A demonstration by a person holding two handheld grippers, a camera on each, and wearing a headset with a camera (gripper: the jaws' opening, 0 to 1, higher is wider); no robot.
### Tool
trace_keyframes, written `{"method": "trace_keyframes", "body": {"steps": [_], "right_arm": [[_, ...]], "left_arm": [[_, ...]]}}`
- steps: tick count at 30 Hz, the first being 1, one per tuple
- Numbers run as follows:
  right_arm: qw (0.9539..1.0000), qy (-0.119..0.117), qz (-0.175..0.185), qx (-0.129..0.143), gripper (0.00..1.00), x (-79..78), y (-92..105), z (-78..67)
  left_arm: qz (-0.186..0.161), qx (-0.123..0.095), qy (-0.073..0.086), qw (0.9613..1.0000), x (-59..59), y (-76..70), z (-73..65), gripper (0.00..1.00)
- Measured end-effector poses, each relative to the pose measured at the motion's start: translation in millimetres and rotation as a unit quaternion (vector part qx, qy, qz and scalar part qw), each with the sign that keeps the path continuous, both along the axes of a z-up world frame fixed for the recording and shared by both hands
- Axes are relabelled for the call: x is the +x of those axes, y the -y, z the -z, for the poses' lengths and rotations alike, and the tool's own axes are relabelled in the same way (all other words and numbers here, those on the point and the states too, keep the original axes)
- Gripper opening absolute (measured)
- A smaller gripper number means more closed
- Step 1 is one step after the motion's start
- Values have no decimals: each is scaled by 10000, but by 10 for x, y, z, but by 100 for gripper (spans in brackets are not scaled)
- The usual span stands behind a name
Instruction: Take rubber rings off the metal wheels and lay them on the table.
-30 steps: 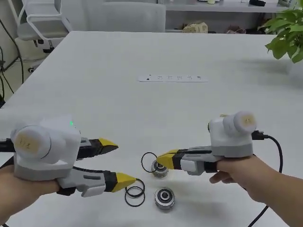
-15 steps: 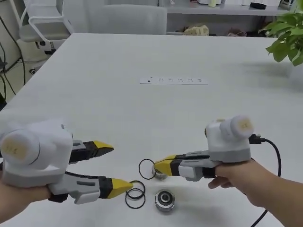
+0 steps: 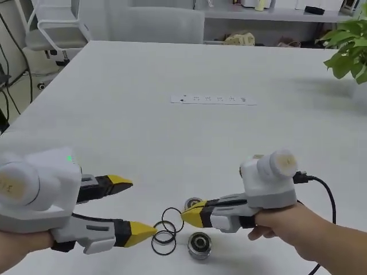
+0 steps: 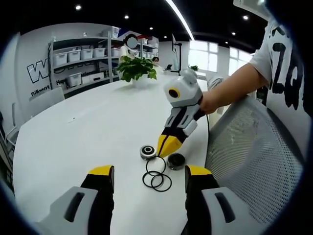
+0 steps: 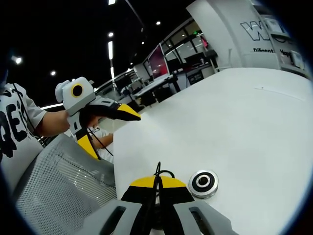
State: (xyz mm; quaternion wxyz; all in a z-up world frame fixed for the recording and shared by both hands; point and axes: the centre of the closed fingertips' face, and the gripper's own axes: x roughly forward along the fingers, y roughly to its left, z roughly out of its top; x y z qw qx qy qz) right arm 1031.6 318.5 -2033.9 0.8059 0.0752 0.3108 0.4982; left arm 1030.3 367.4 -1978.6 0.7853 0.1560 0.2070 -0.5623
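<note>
My right gripper [image 3: 189,215] is shut on a thin black rubber ring [image 3: 163,220], which hangs just above the white table [image 3: 189,137]. In the right gripper view the ring [image 5: 157,171] sticks out between the closed yellow tips [image 5: 156,185]. Two more rings [image 3: 163,235] lie overlapped on the table right below it. One metal wheel [image 3: 193,203] sits behind the right gripper's tip, another wheel [image 3: 199,243] in front of it. My left gripper [image 3: 133,207] hovers open to the left of the rings, with nothing in it. Its own view has the rings [image 4: 156,180] ahead of its jaws [image 4: 149,172].
A white power strip [image 3: 212,99] lies flat mid-table. A green plant [image 3: 350,48] stands at the far right edge, an office chair [image 3: 54,26] beyond the far left corner. A black cable [image 3: 330,192] trails from the right gripper. A mesh chair back [image 4: 244,147] is close behind the near edge.
My right gripper has carried the ring away from the far wheel, toward me and over the two rings on the table. The left gripper has stayed open beside them.
</note>
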Motion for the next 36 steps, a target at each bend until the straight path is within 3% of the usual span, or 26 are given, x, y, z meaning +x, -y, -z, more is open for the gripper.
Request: {"method": "trace_keyframes", "body": {"steps": [36], "right_arm": [[9988, -103, -474, -117, 0, -191, -220, 132]], "left_arm": [[-75, 69, -50, 9999, -40, -107, 53, 57]]}}
